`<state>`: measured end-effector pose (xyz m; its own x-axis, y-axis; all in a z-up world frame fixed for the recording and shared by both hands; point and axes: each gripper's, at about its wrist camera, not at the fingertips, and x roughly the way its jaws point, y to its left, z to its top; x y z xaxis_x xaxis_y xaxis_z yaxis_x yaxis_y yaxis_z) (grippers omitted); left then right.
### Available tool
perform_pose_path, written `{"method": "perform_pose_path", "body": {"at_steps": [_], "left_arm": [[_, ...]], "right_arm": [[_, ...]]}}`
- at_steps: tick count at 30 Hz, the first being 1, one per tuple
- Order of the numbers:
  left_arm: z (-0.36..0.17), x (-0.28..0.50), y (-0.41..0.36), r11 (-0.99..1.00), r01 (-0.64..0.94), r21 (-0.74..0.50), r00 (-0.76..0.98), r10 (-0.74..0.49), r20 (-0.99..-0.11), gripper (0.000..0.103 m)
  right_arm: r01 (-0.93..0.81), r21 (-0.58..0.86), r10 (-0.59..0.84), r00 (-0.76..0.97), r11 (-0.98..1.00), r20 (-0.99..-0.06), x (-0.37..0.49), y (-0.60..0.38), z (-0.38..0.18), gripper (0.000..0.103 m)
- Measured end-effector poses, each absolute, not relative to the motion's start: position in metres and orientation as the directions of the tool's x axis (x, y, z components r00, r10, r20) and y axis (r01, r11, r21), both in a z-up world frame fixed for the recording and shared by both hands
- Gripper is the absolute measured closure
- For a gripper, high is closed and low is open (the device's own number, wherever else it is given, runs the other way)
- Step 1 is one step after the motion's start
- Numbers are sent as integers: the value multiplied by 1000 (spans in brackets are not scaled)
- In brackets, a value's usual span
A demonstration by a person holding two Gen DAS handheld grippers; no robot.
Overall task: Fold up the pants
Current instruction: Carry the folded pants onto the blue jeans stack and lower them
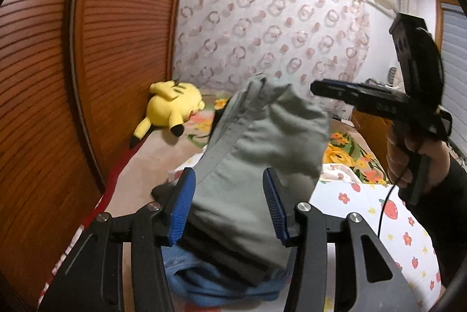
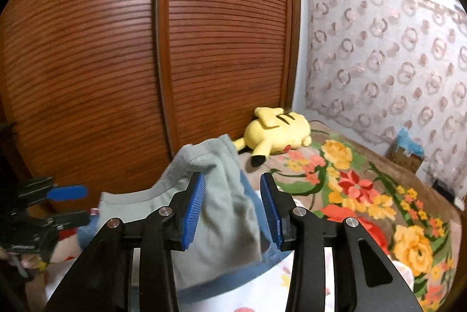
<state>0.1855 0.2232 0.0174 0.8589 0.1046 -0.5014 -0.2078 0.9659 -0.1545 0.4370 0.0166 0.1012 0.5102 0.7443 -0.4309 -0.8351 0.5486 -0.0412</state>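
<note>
Grey-green pants (image 1: 251, 166) lie bunched and heaped on a blue garment (image 1: 216, 280) on the bed; they also show in the right wrist view (image 2: 216, 212). My left gripper (image 1: 230, 204) is open, its blue pads on either side of the pants, not closed on them. My right gripper (image 2: 232, 209) is open too, with the pants' edge between its pads. The right gripper also appears in the left wrist view (image 1: 321, 88), held by a hand above the pants' right side. The left gripper shows at the left of the right wrist view (image 2: 78, 204).
A yellow plush toy (image 1: 172, 107) lies by the brown slatted wardrobe (image 1: 87, 63). A floral blanket (image 2: 364, 195) and a white strawberry-print sheet (image 1: 379, 218) cover the bed. A patterned curtain (image 1: 277, 28) hangs behind. A small box (image 2: 407, 154) stands at the far right.
</note>
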Motion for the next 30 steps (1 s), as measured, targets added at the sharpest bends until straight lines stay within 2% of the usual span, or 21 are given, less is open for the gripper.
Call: {"method": "perform_pose_path", "body": {"at_steps": [3, 6, 11, 20, 30], "left_arm": [[12, 198, 220, 975, -178, -129, 850, 86, -520, 54], [-4, 215, 221, 978, -179, -108, 811, 85, -578, 54], [-28, 223, 229, 974, -199, -106, 764, 87, -640, 54], [-39, 226, 235, 973, -193, -127, 759, 66, -648, 54], [-38, 229, 233, 974, -189, -126, 760, 64, -647, 54]], "right_arm": [[-863, -27, 768, 463, 505, -443, 423, 10, 91, 62], [-877, -22, 769, 433, 481, -470, 419, 14, 76, 62], [-862, -30, 729, 447, 506, -518, 440, 28, 55, 62], [-834, 15, 704, 455, 551, -546, 485, 64, 40, 62], [-832, 10, 697, 458, 555, -551, 489, 65, 33, 62]]}}
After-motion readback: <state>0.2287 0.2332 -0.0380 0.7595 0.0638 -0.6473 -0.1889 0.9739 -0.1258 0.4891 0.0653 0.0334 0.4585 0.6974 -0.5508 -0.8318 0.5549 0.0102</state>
